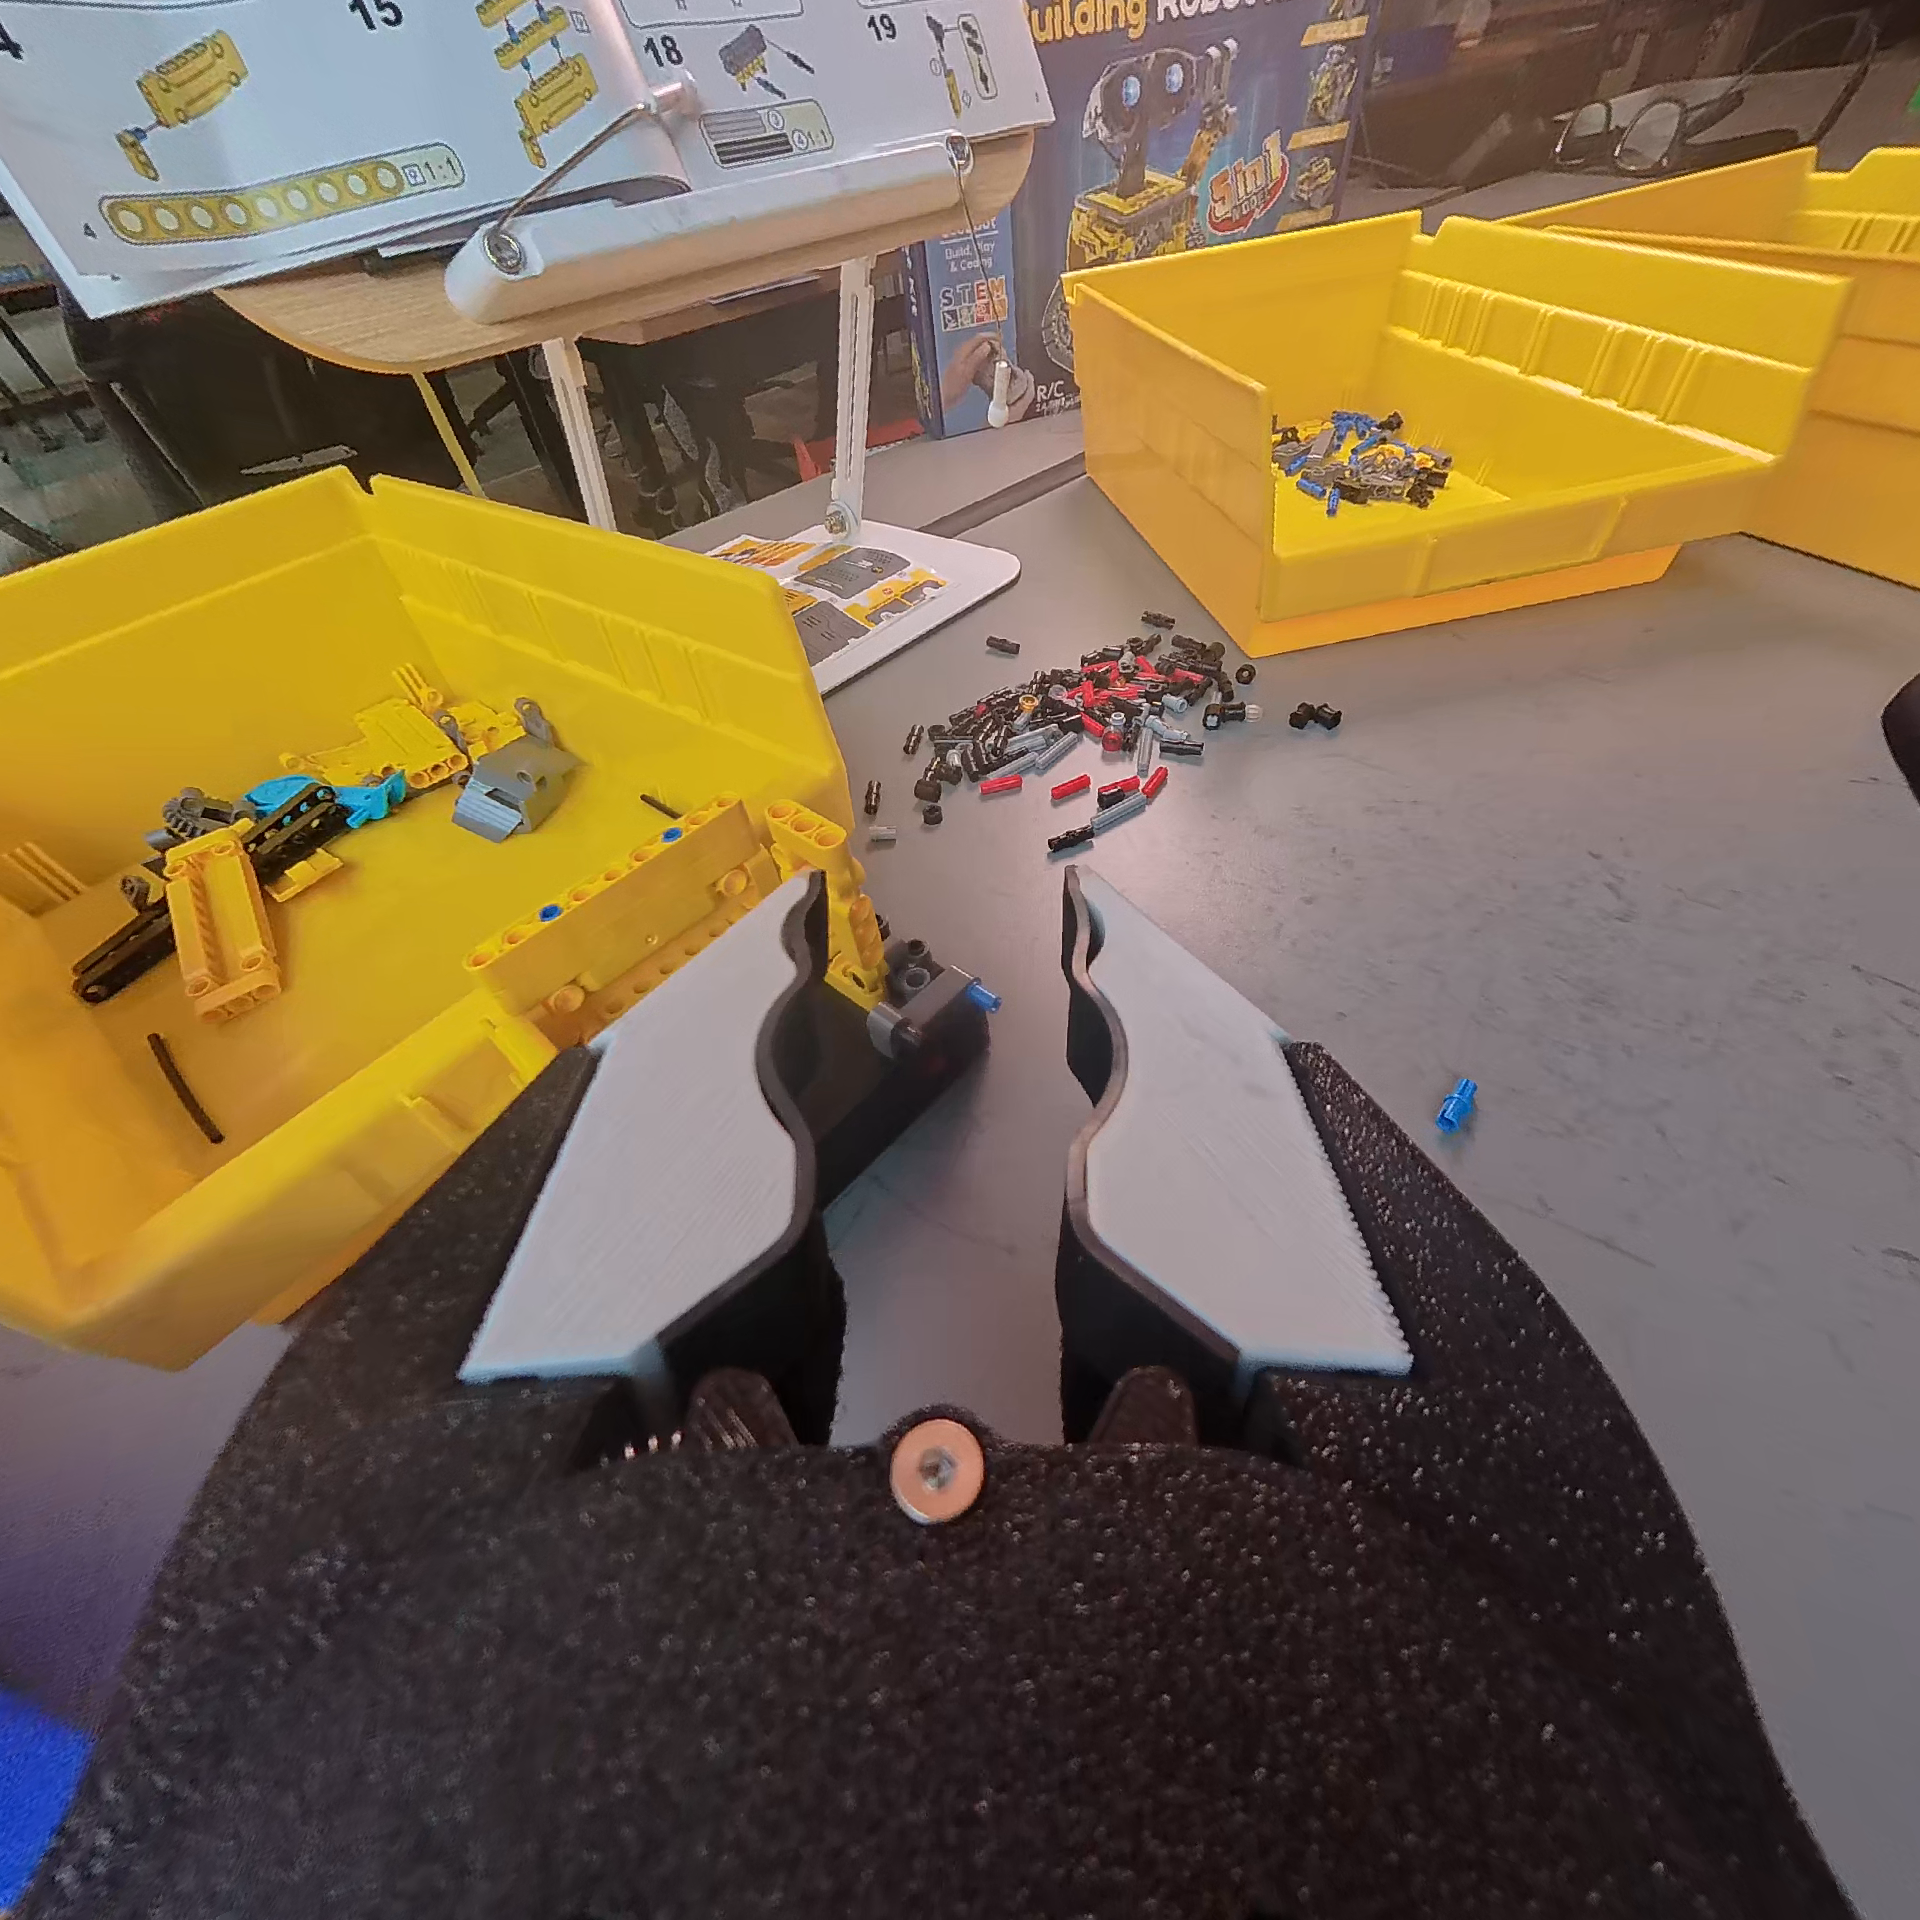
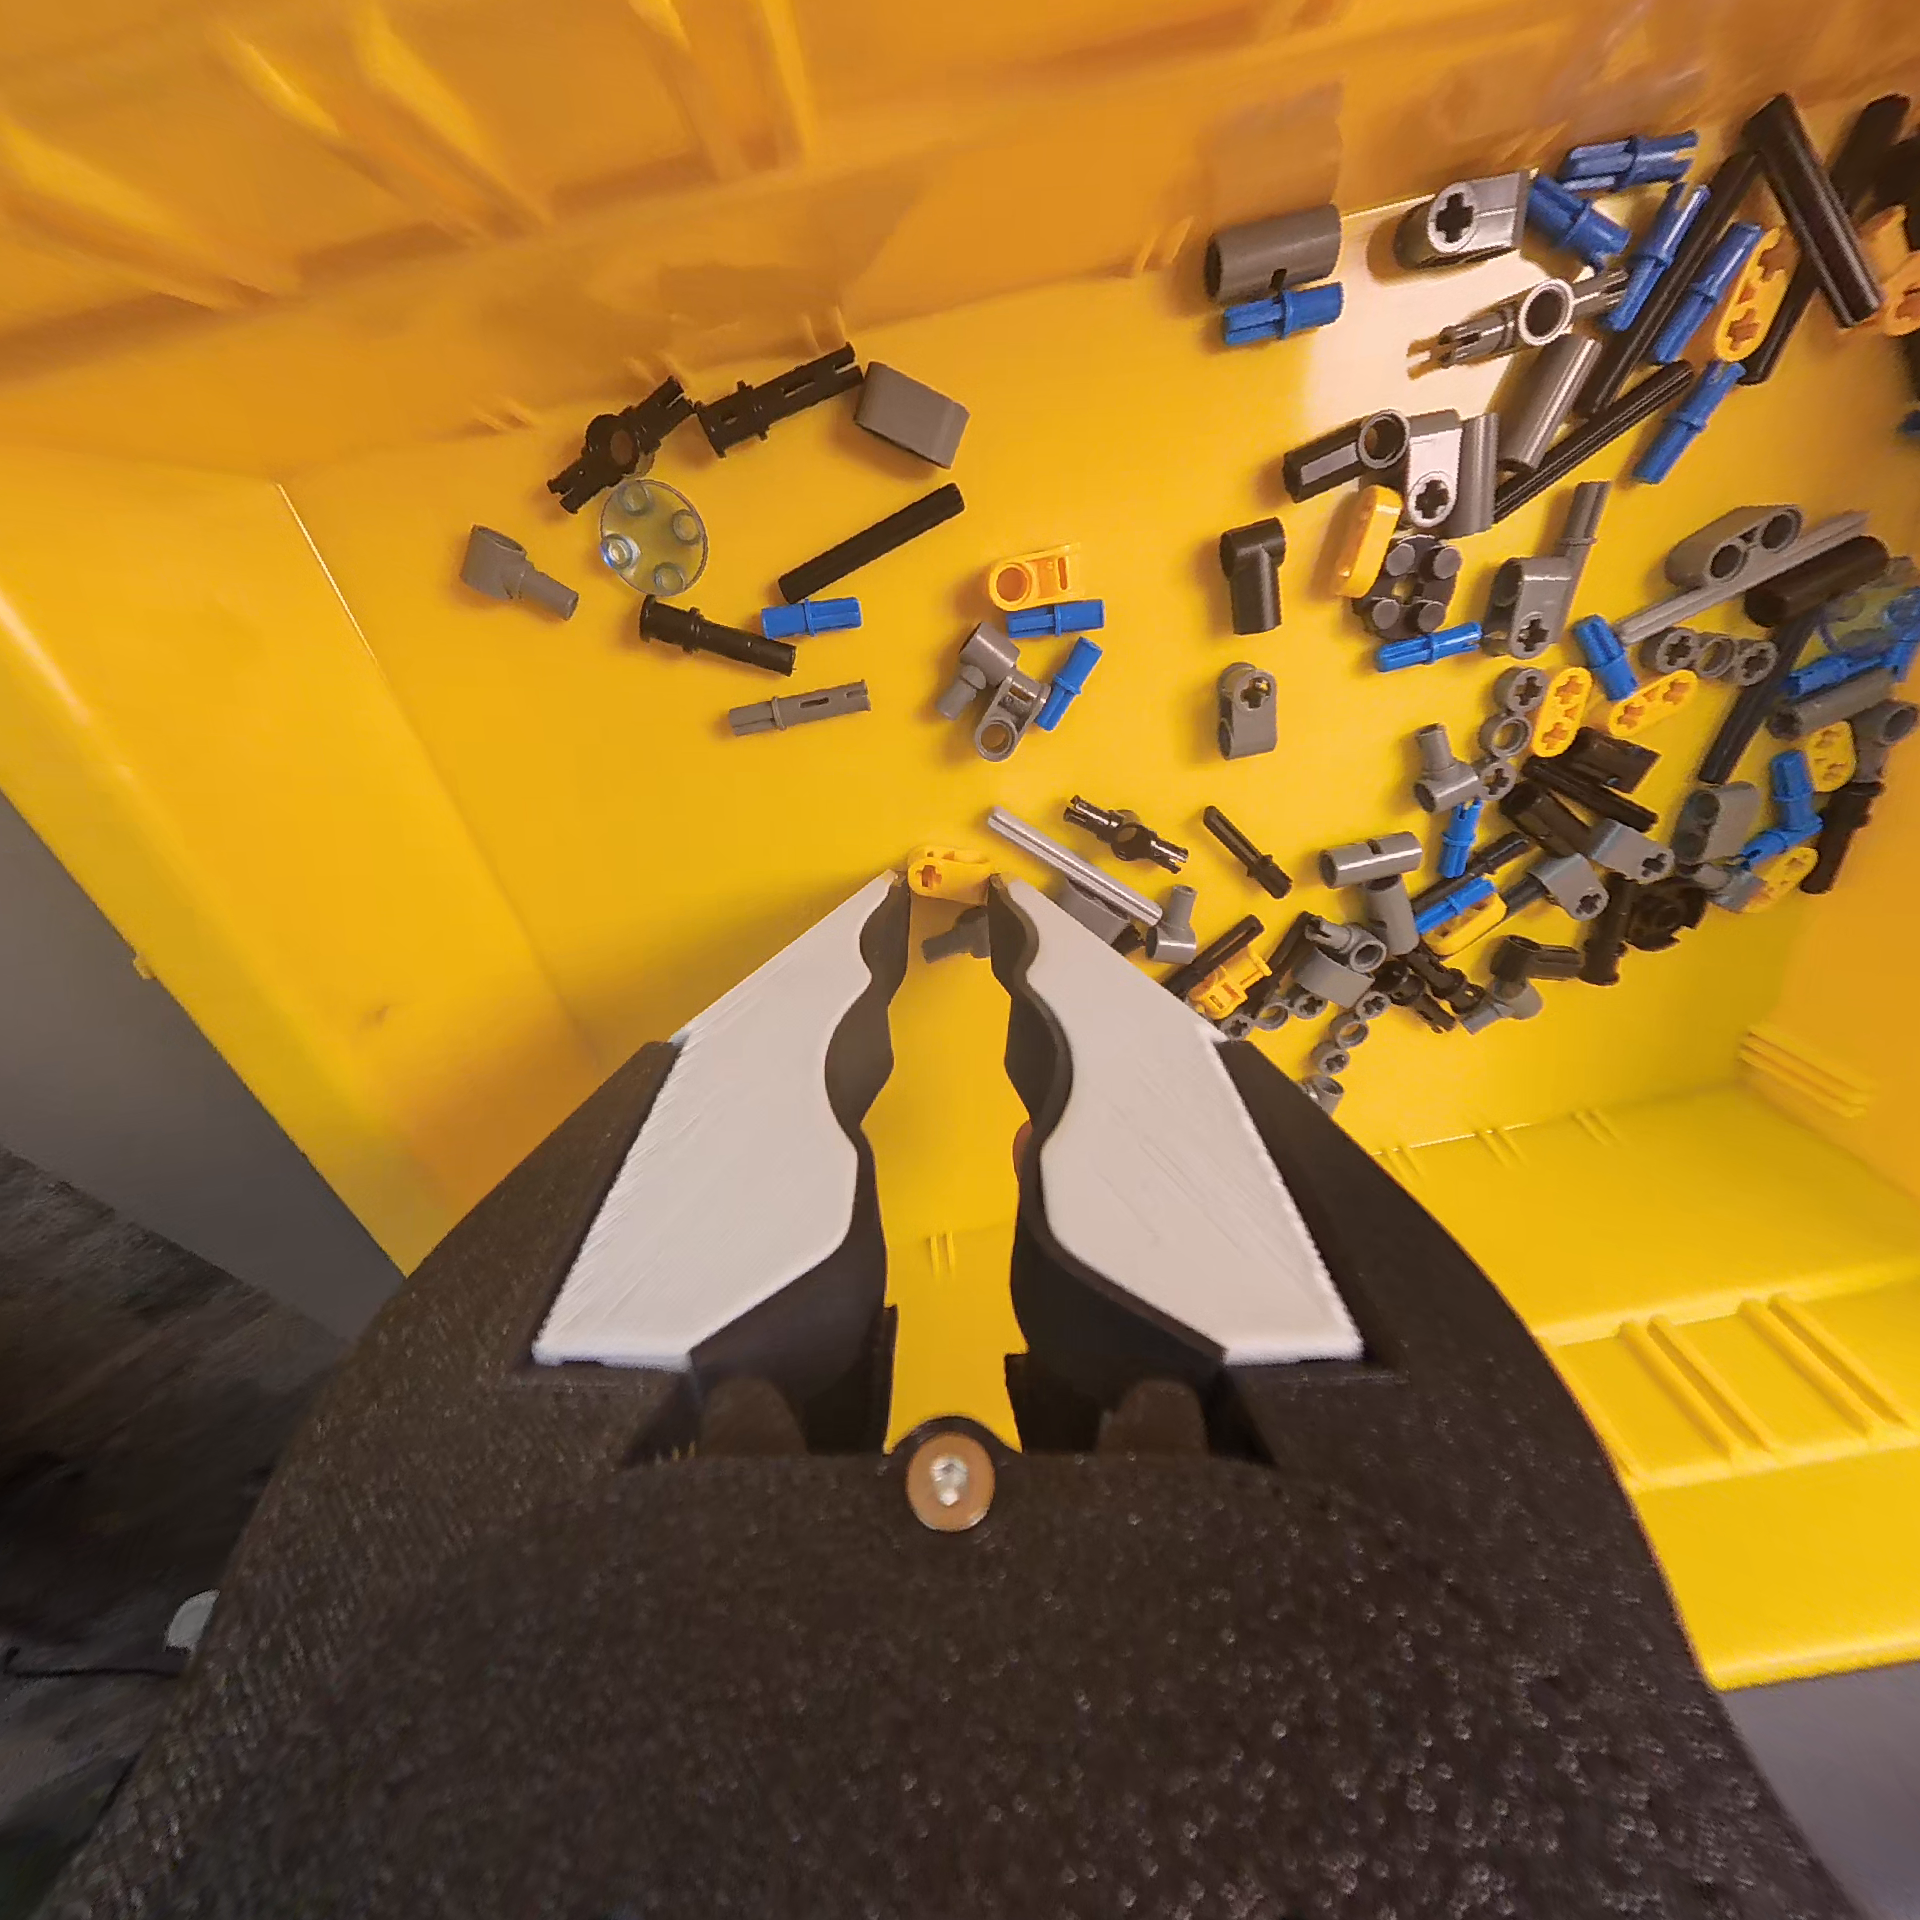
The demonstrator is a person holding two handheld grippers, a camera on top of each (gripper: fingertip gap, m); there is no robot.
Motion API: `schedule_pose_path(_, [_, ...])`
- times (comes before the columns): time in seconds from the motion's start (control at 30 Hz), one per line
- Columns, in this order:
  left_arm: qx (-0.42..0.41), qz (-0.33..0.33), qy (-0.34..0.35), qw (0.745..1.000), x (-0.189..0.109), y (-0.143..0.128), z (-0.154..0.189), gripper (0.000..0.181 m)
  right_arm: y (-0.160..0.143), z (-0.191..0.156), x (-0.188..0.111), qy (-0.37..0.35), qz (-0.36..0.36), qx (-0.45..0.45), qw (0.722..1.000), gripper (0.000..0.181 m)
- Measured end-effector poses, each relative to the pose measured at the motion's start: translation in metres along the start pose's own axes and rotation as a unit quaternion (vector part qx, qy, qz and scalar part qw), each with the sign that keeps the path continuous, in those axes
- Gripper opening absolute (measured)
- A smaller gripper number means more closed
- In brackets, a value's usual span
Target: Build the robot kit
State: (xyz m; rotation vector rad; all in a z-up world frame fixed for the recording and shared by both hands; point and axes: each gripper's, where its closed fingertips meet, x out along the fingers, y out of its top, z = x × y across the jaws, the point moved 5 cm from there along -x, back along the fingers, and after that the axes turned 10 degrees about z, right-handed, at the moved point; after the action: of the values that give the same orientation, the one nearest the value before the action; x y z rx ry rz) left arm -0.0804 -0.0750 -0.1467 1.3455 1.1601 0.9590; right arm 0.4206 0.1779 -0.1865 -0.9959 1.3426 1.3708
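The right gripper reaches into a yellow bin, its two fingertips pinched on a small yellow connector piece that sits just above the bin floor, left of the heap of grey, black and blue pieces. The left gripper hovers with jaws spread and empty, its left finger against a yellow and black brick assembly on the grey table.
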Motion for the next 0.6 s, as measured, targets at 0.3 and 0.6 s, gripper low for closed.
schedule_pose_path(0.3, [-0.01,0.012,-0.009,1.0,-0.002,0.002,-0.001,0.043,0.017,-0.011,-0.004,0.029,0.044,-0.001,0.999,0.014])
schedule_pose_path(0.6, [-0.009,0.011,-0.012,1.0,-0.003,0.002,0.0,0.043,0.015,-0.003,0.001,-0.004,0.031,-0.004,0.999,0.015])
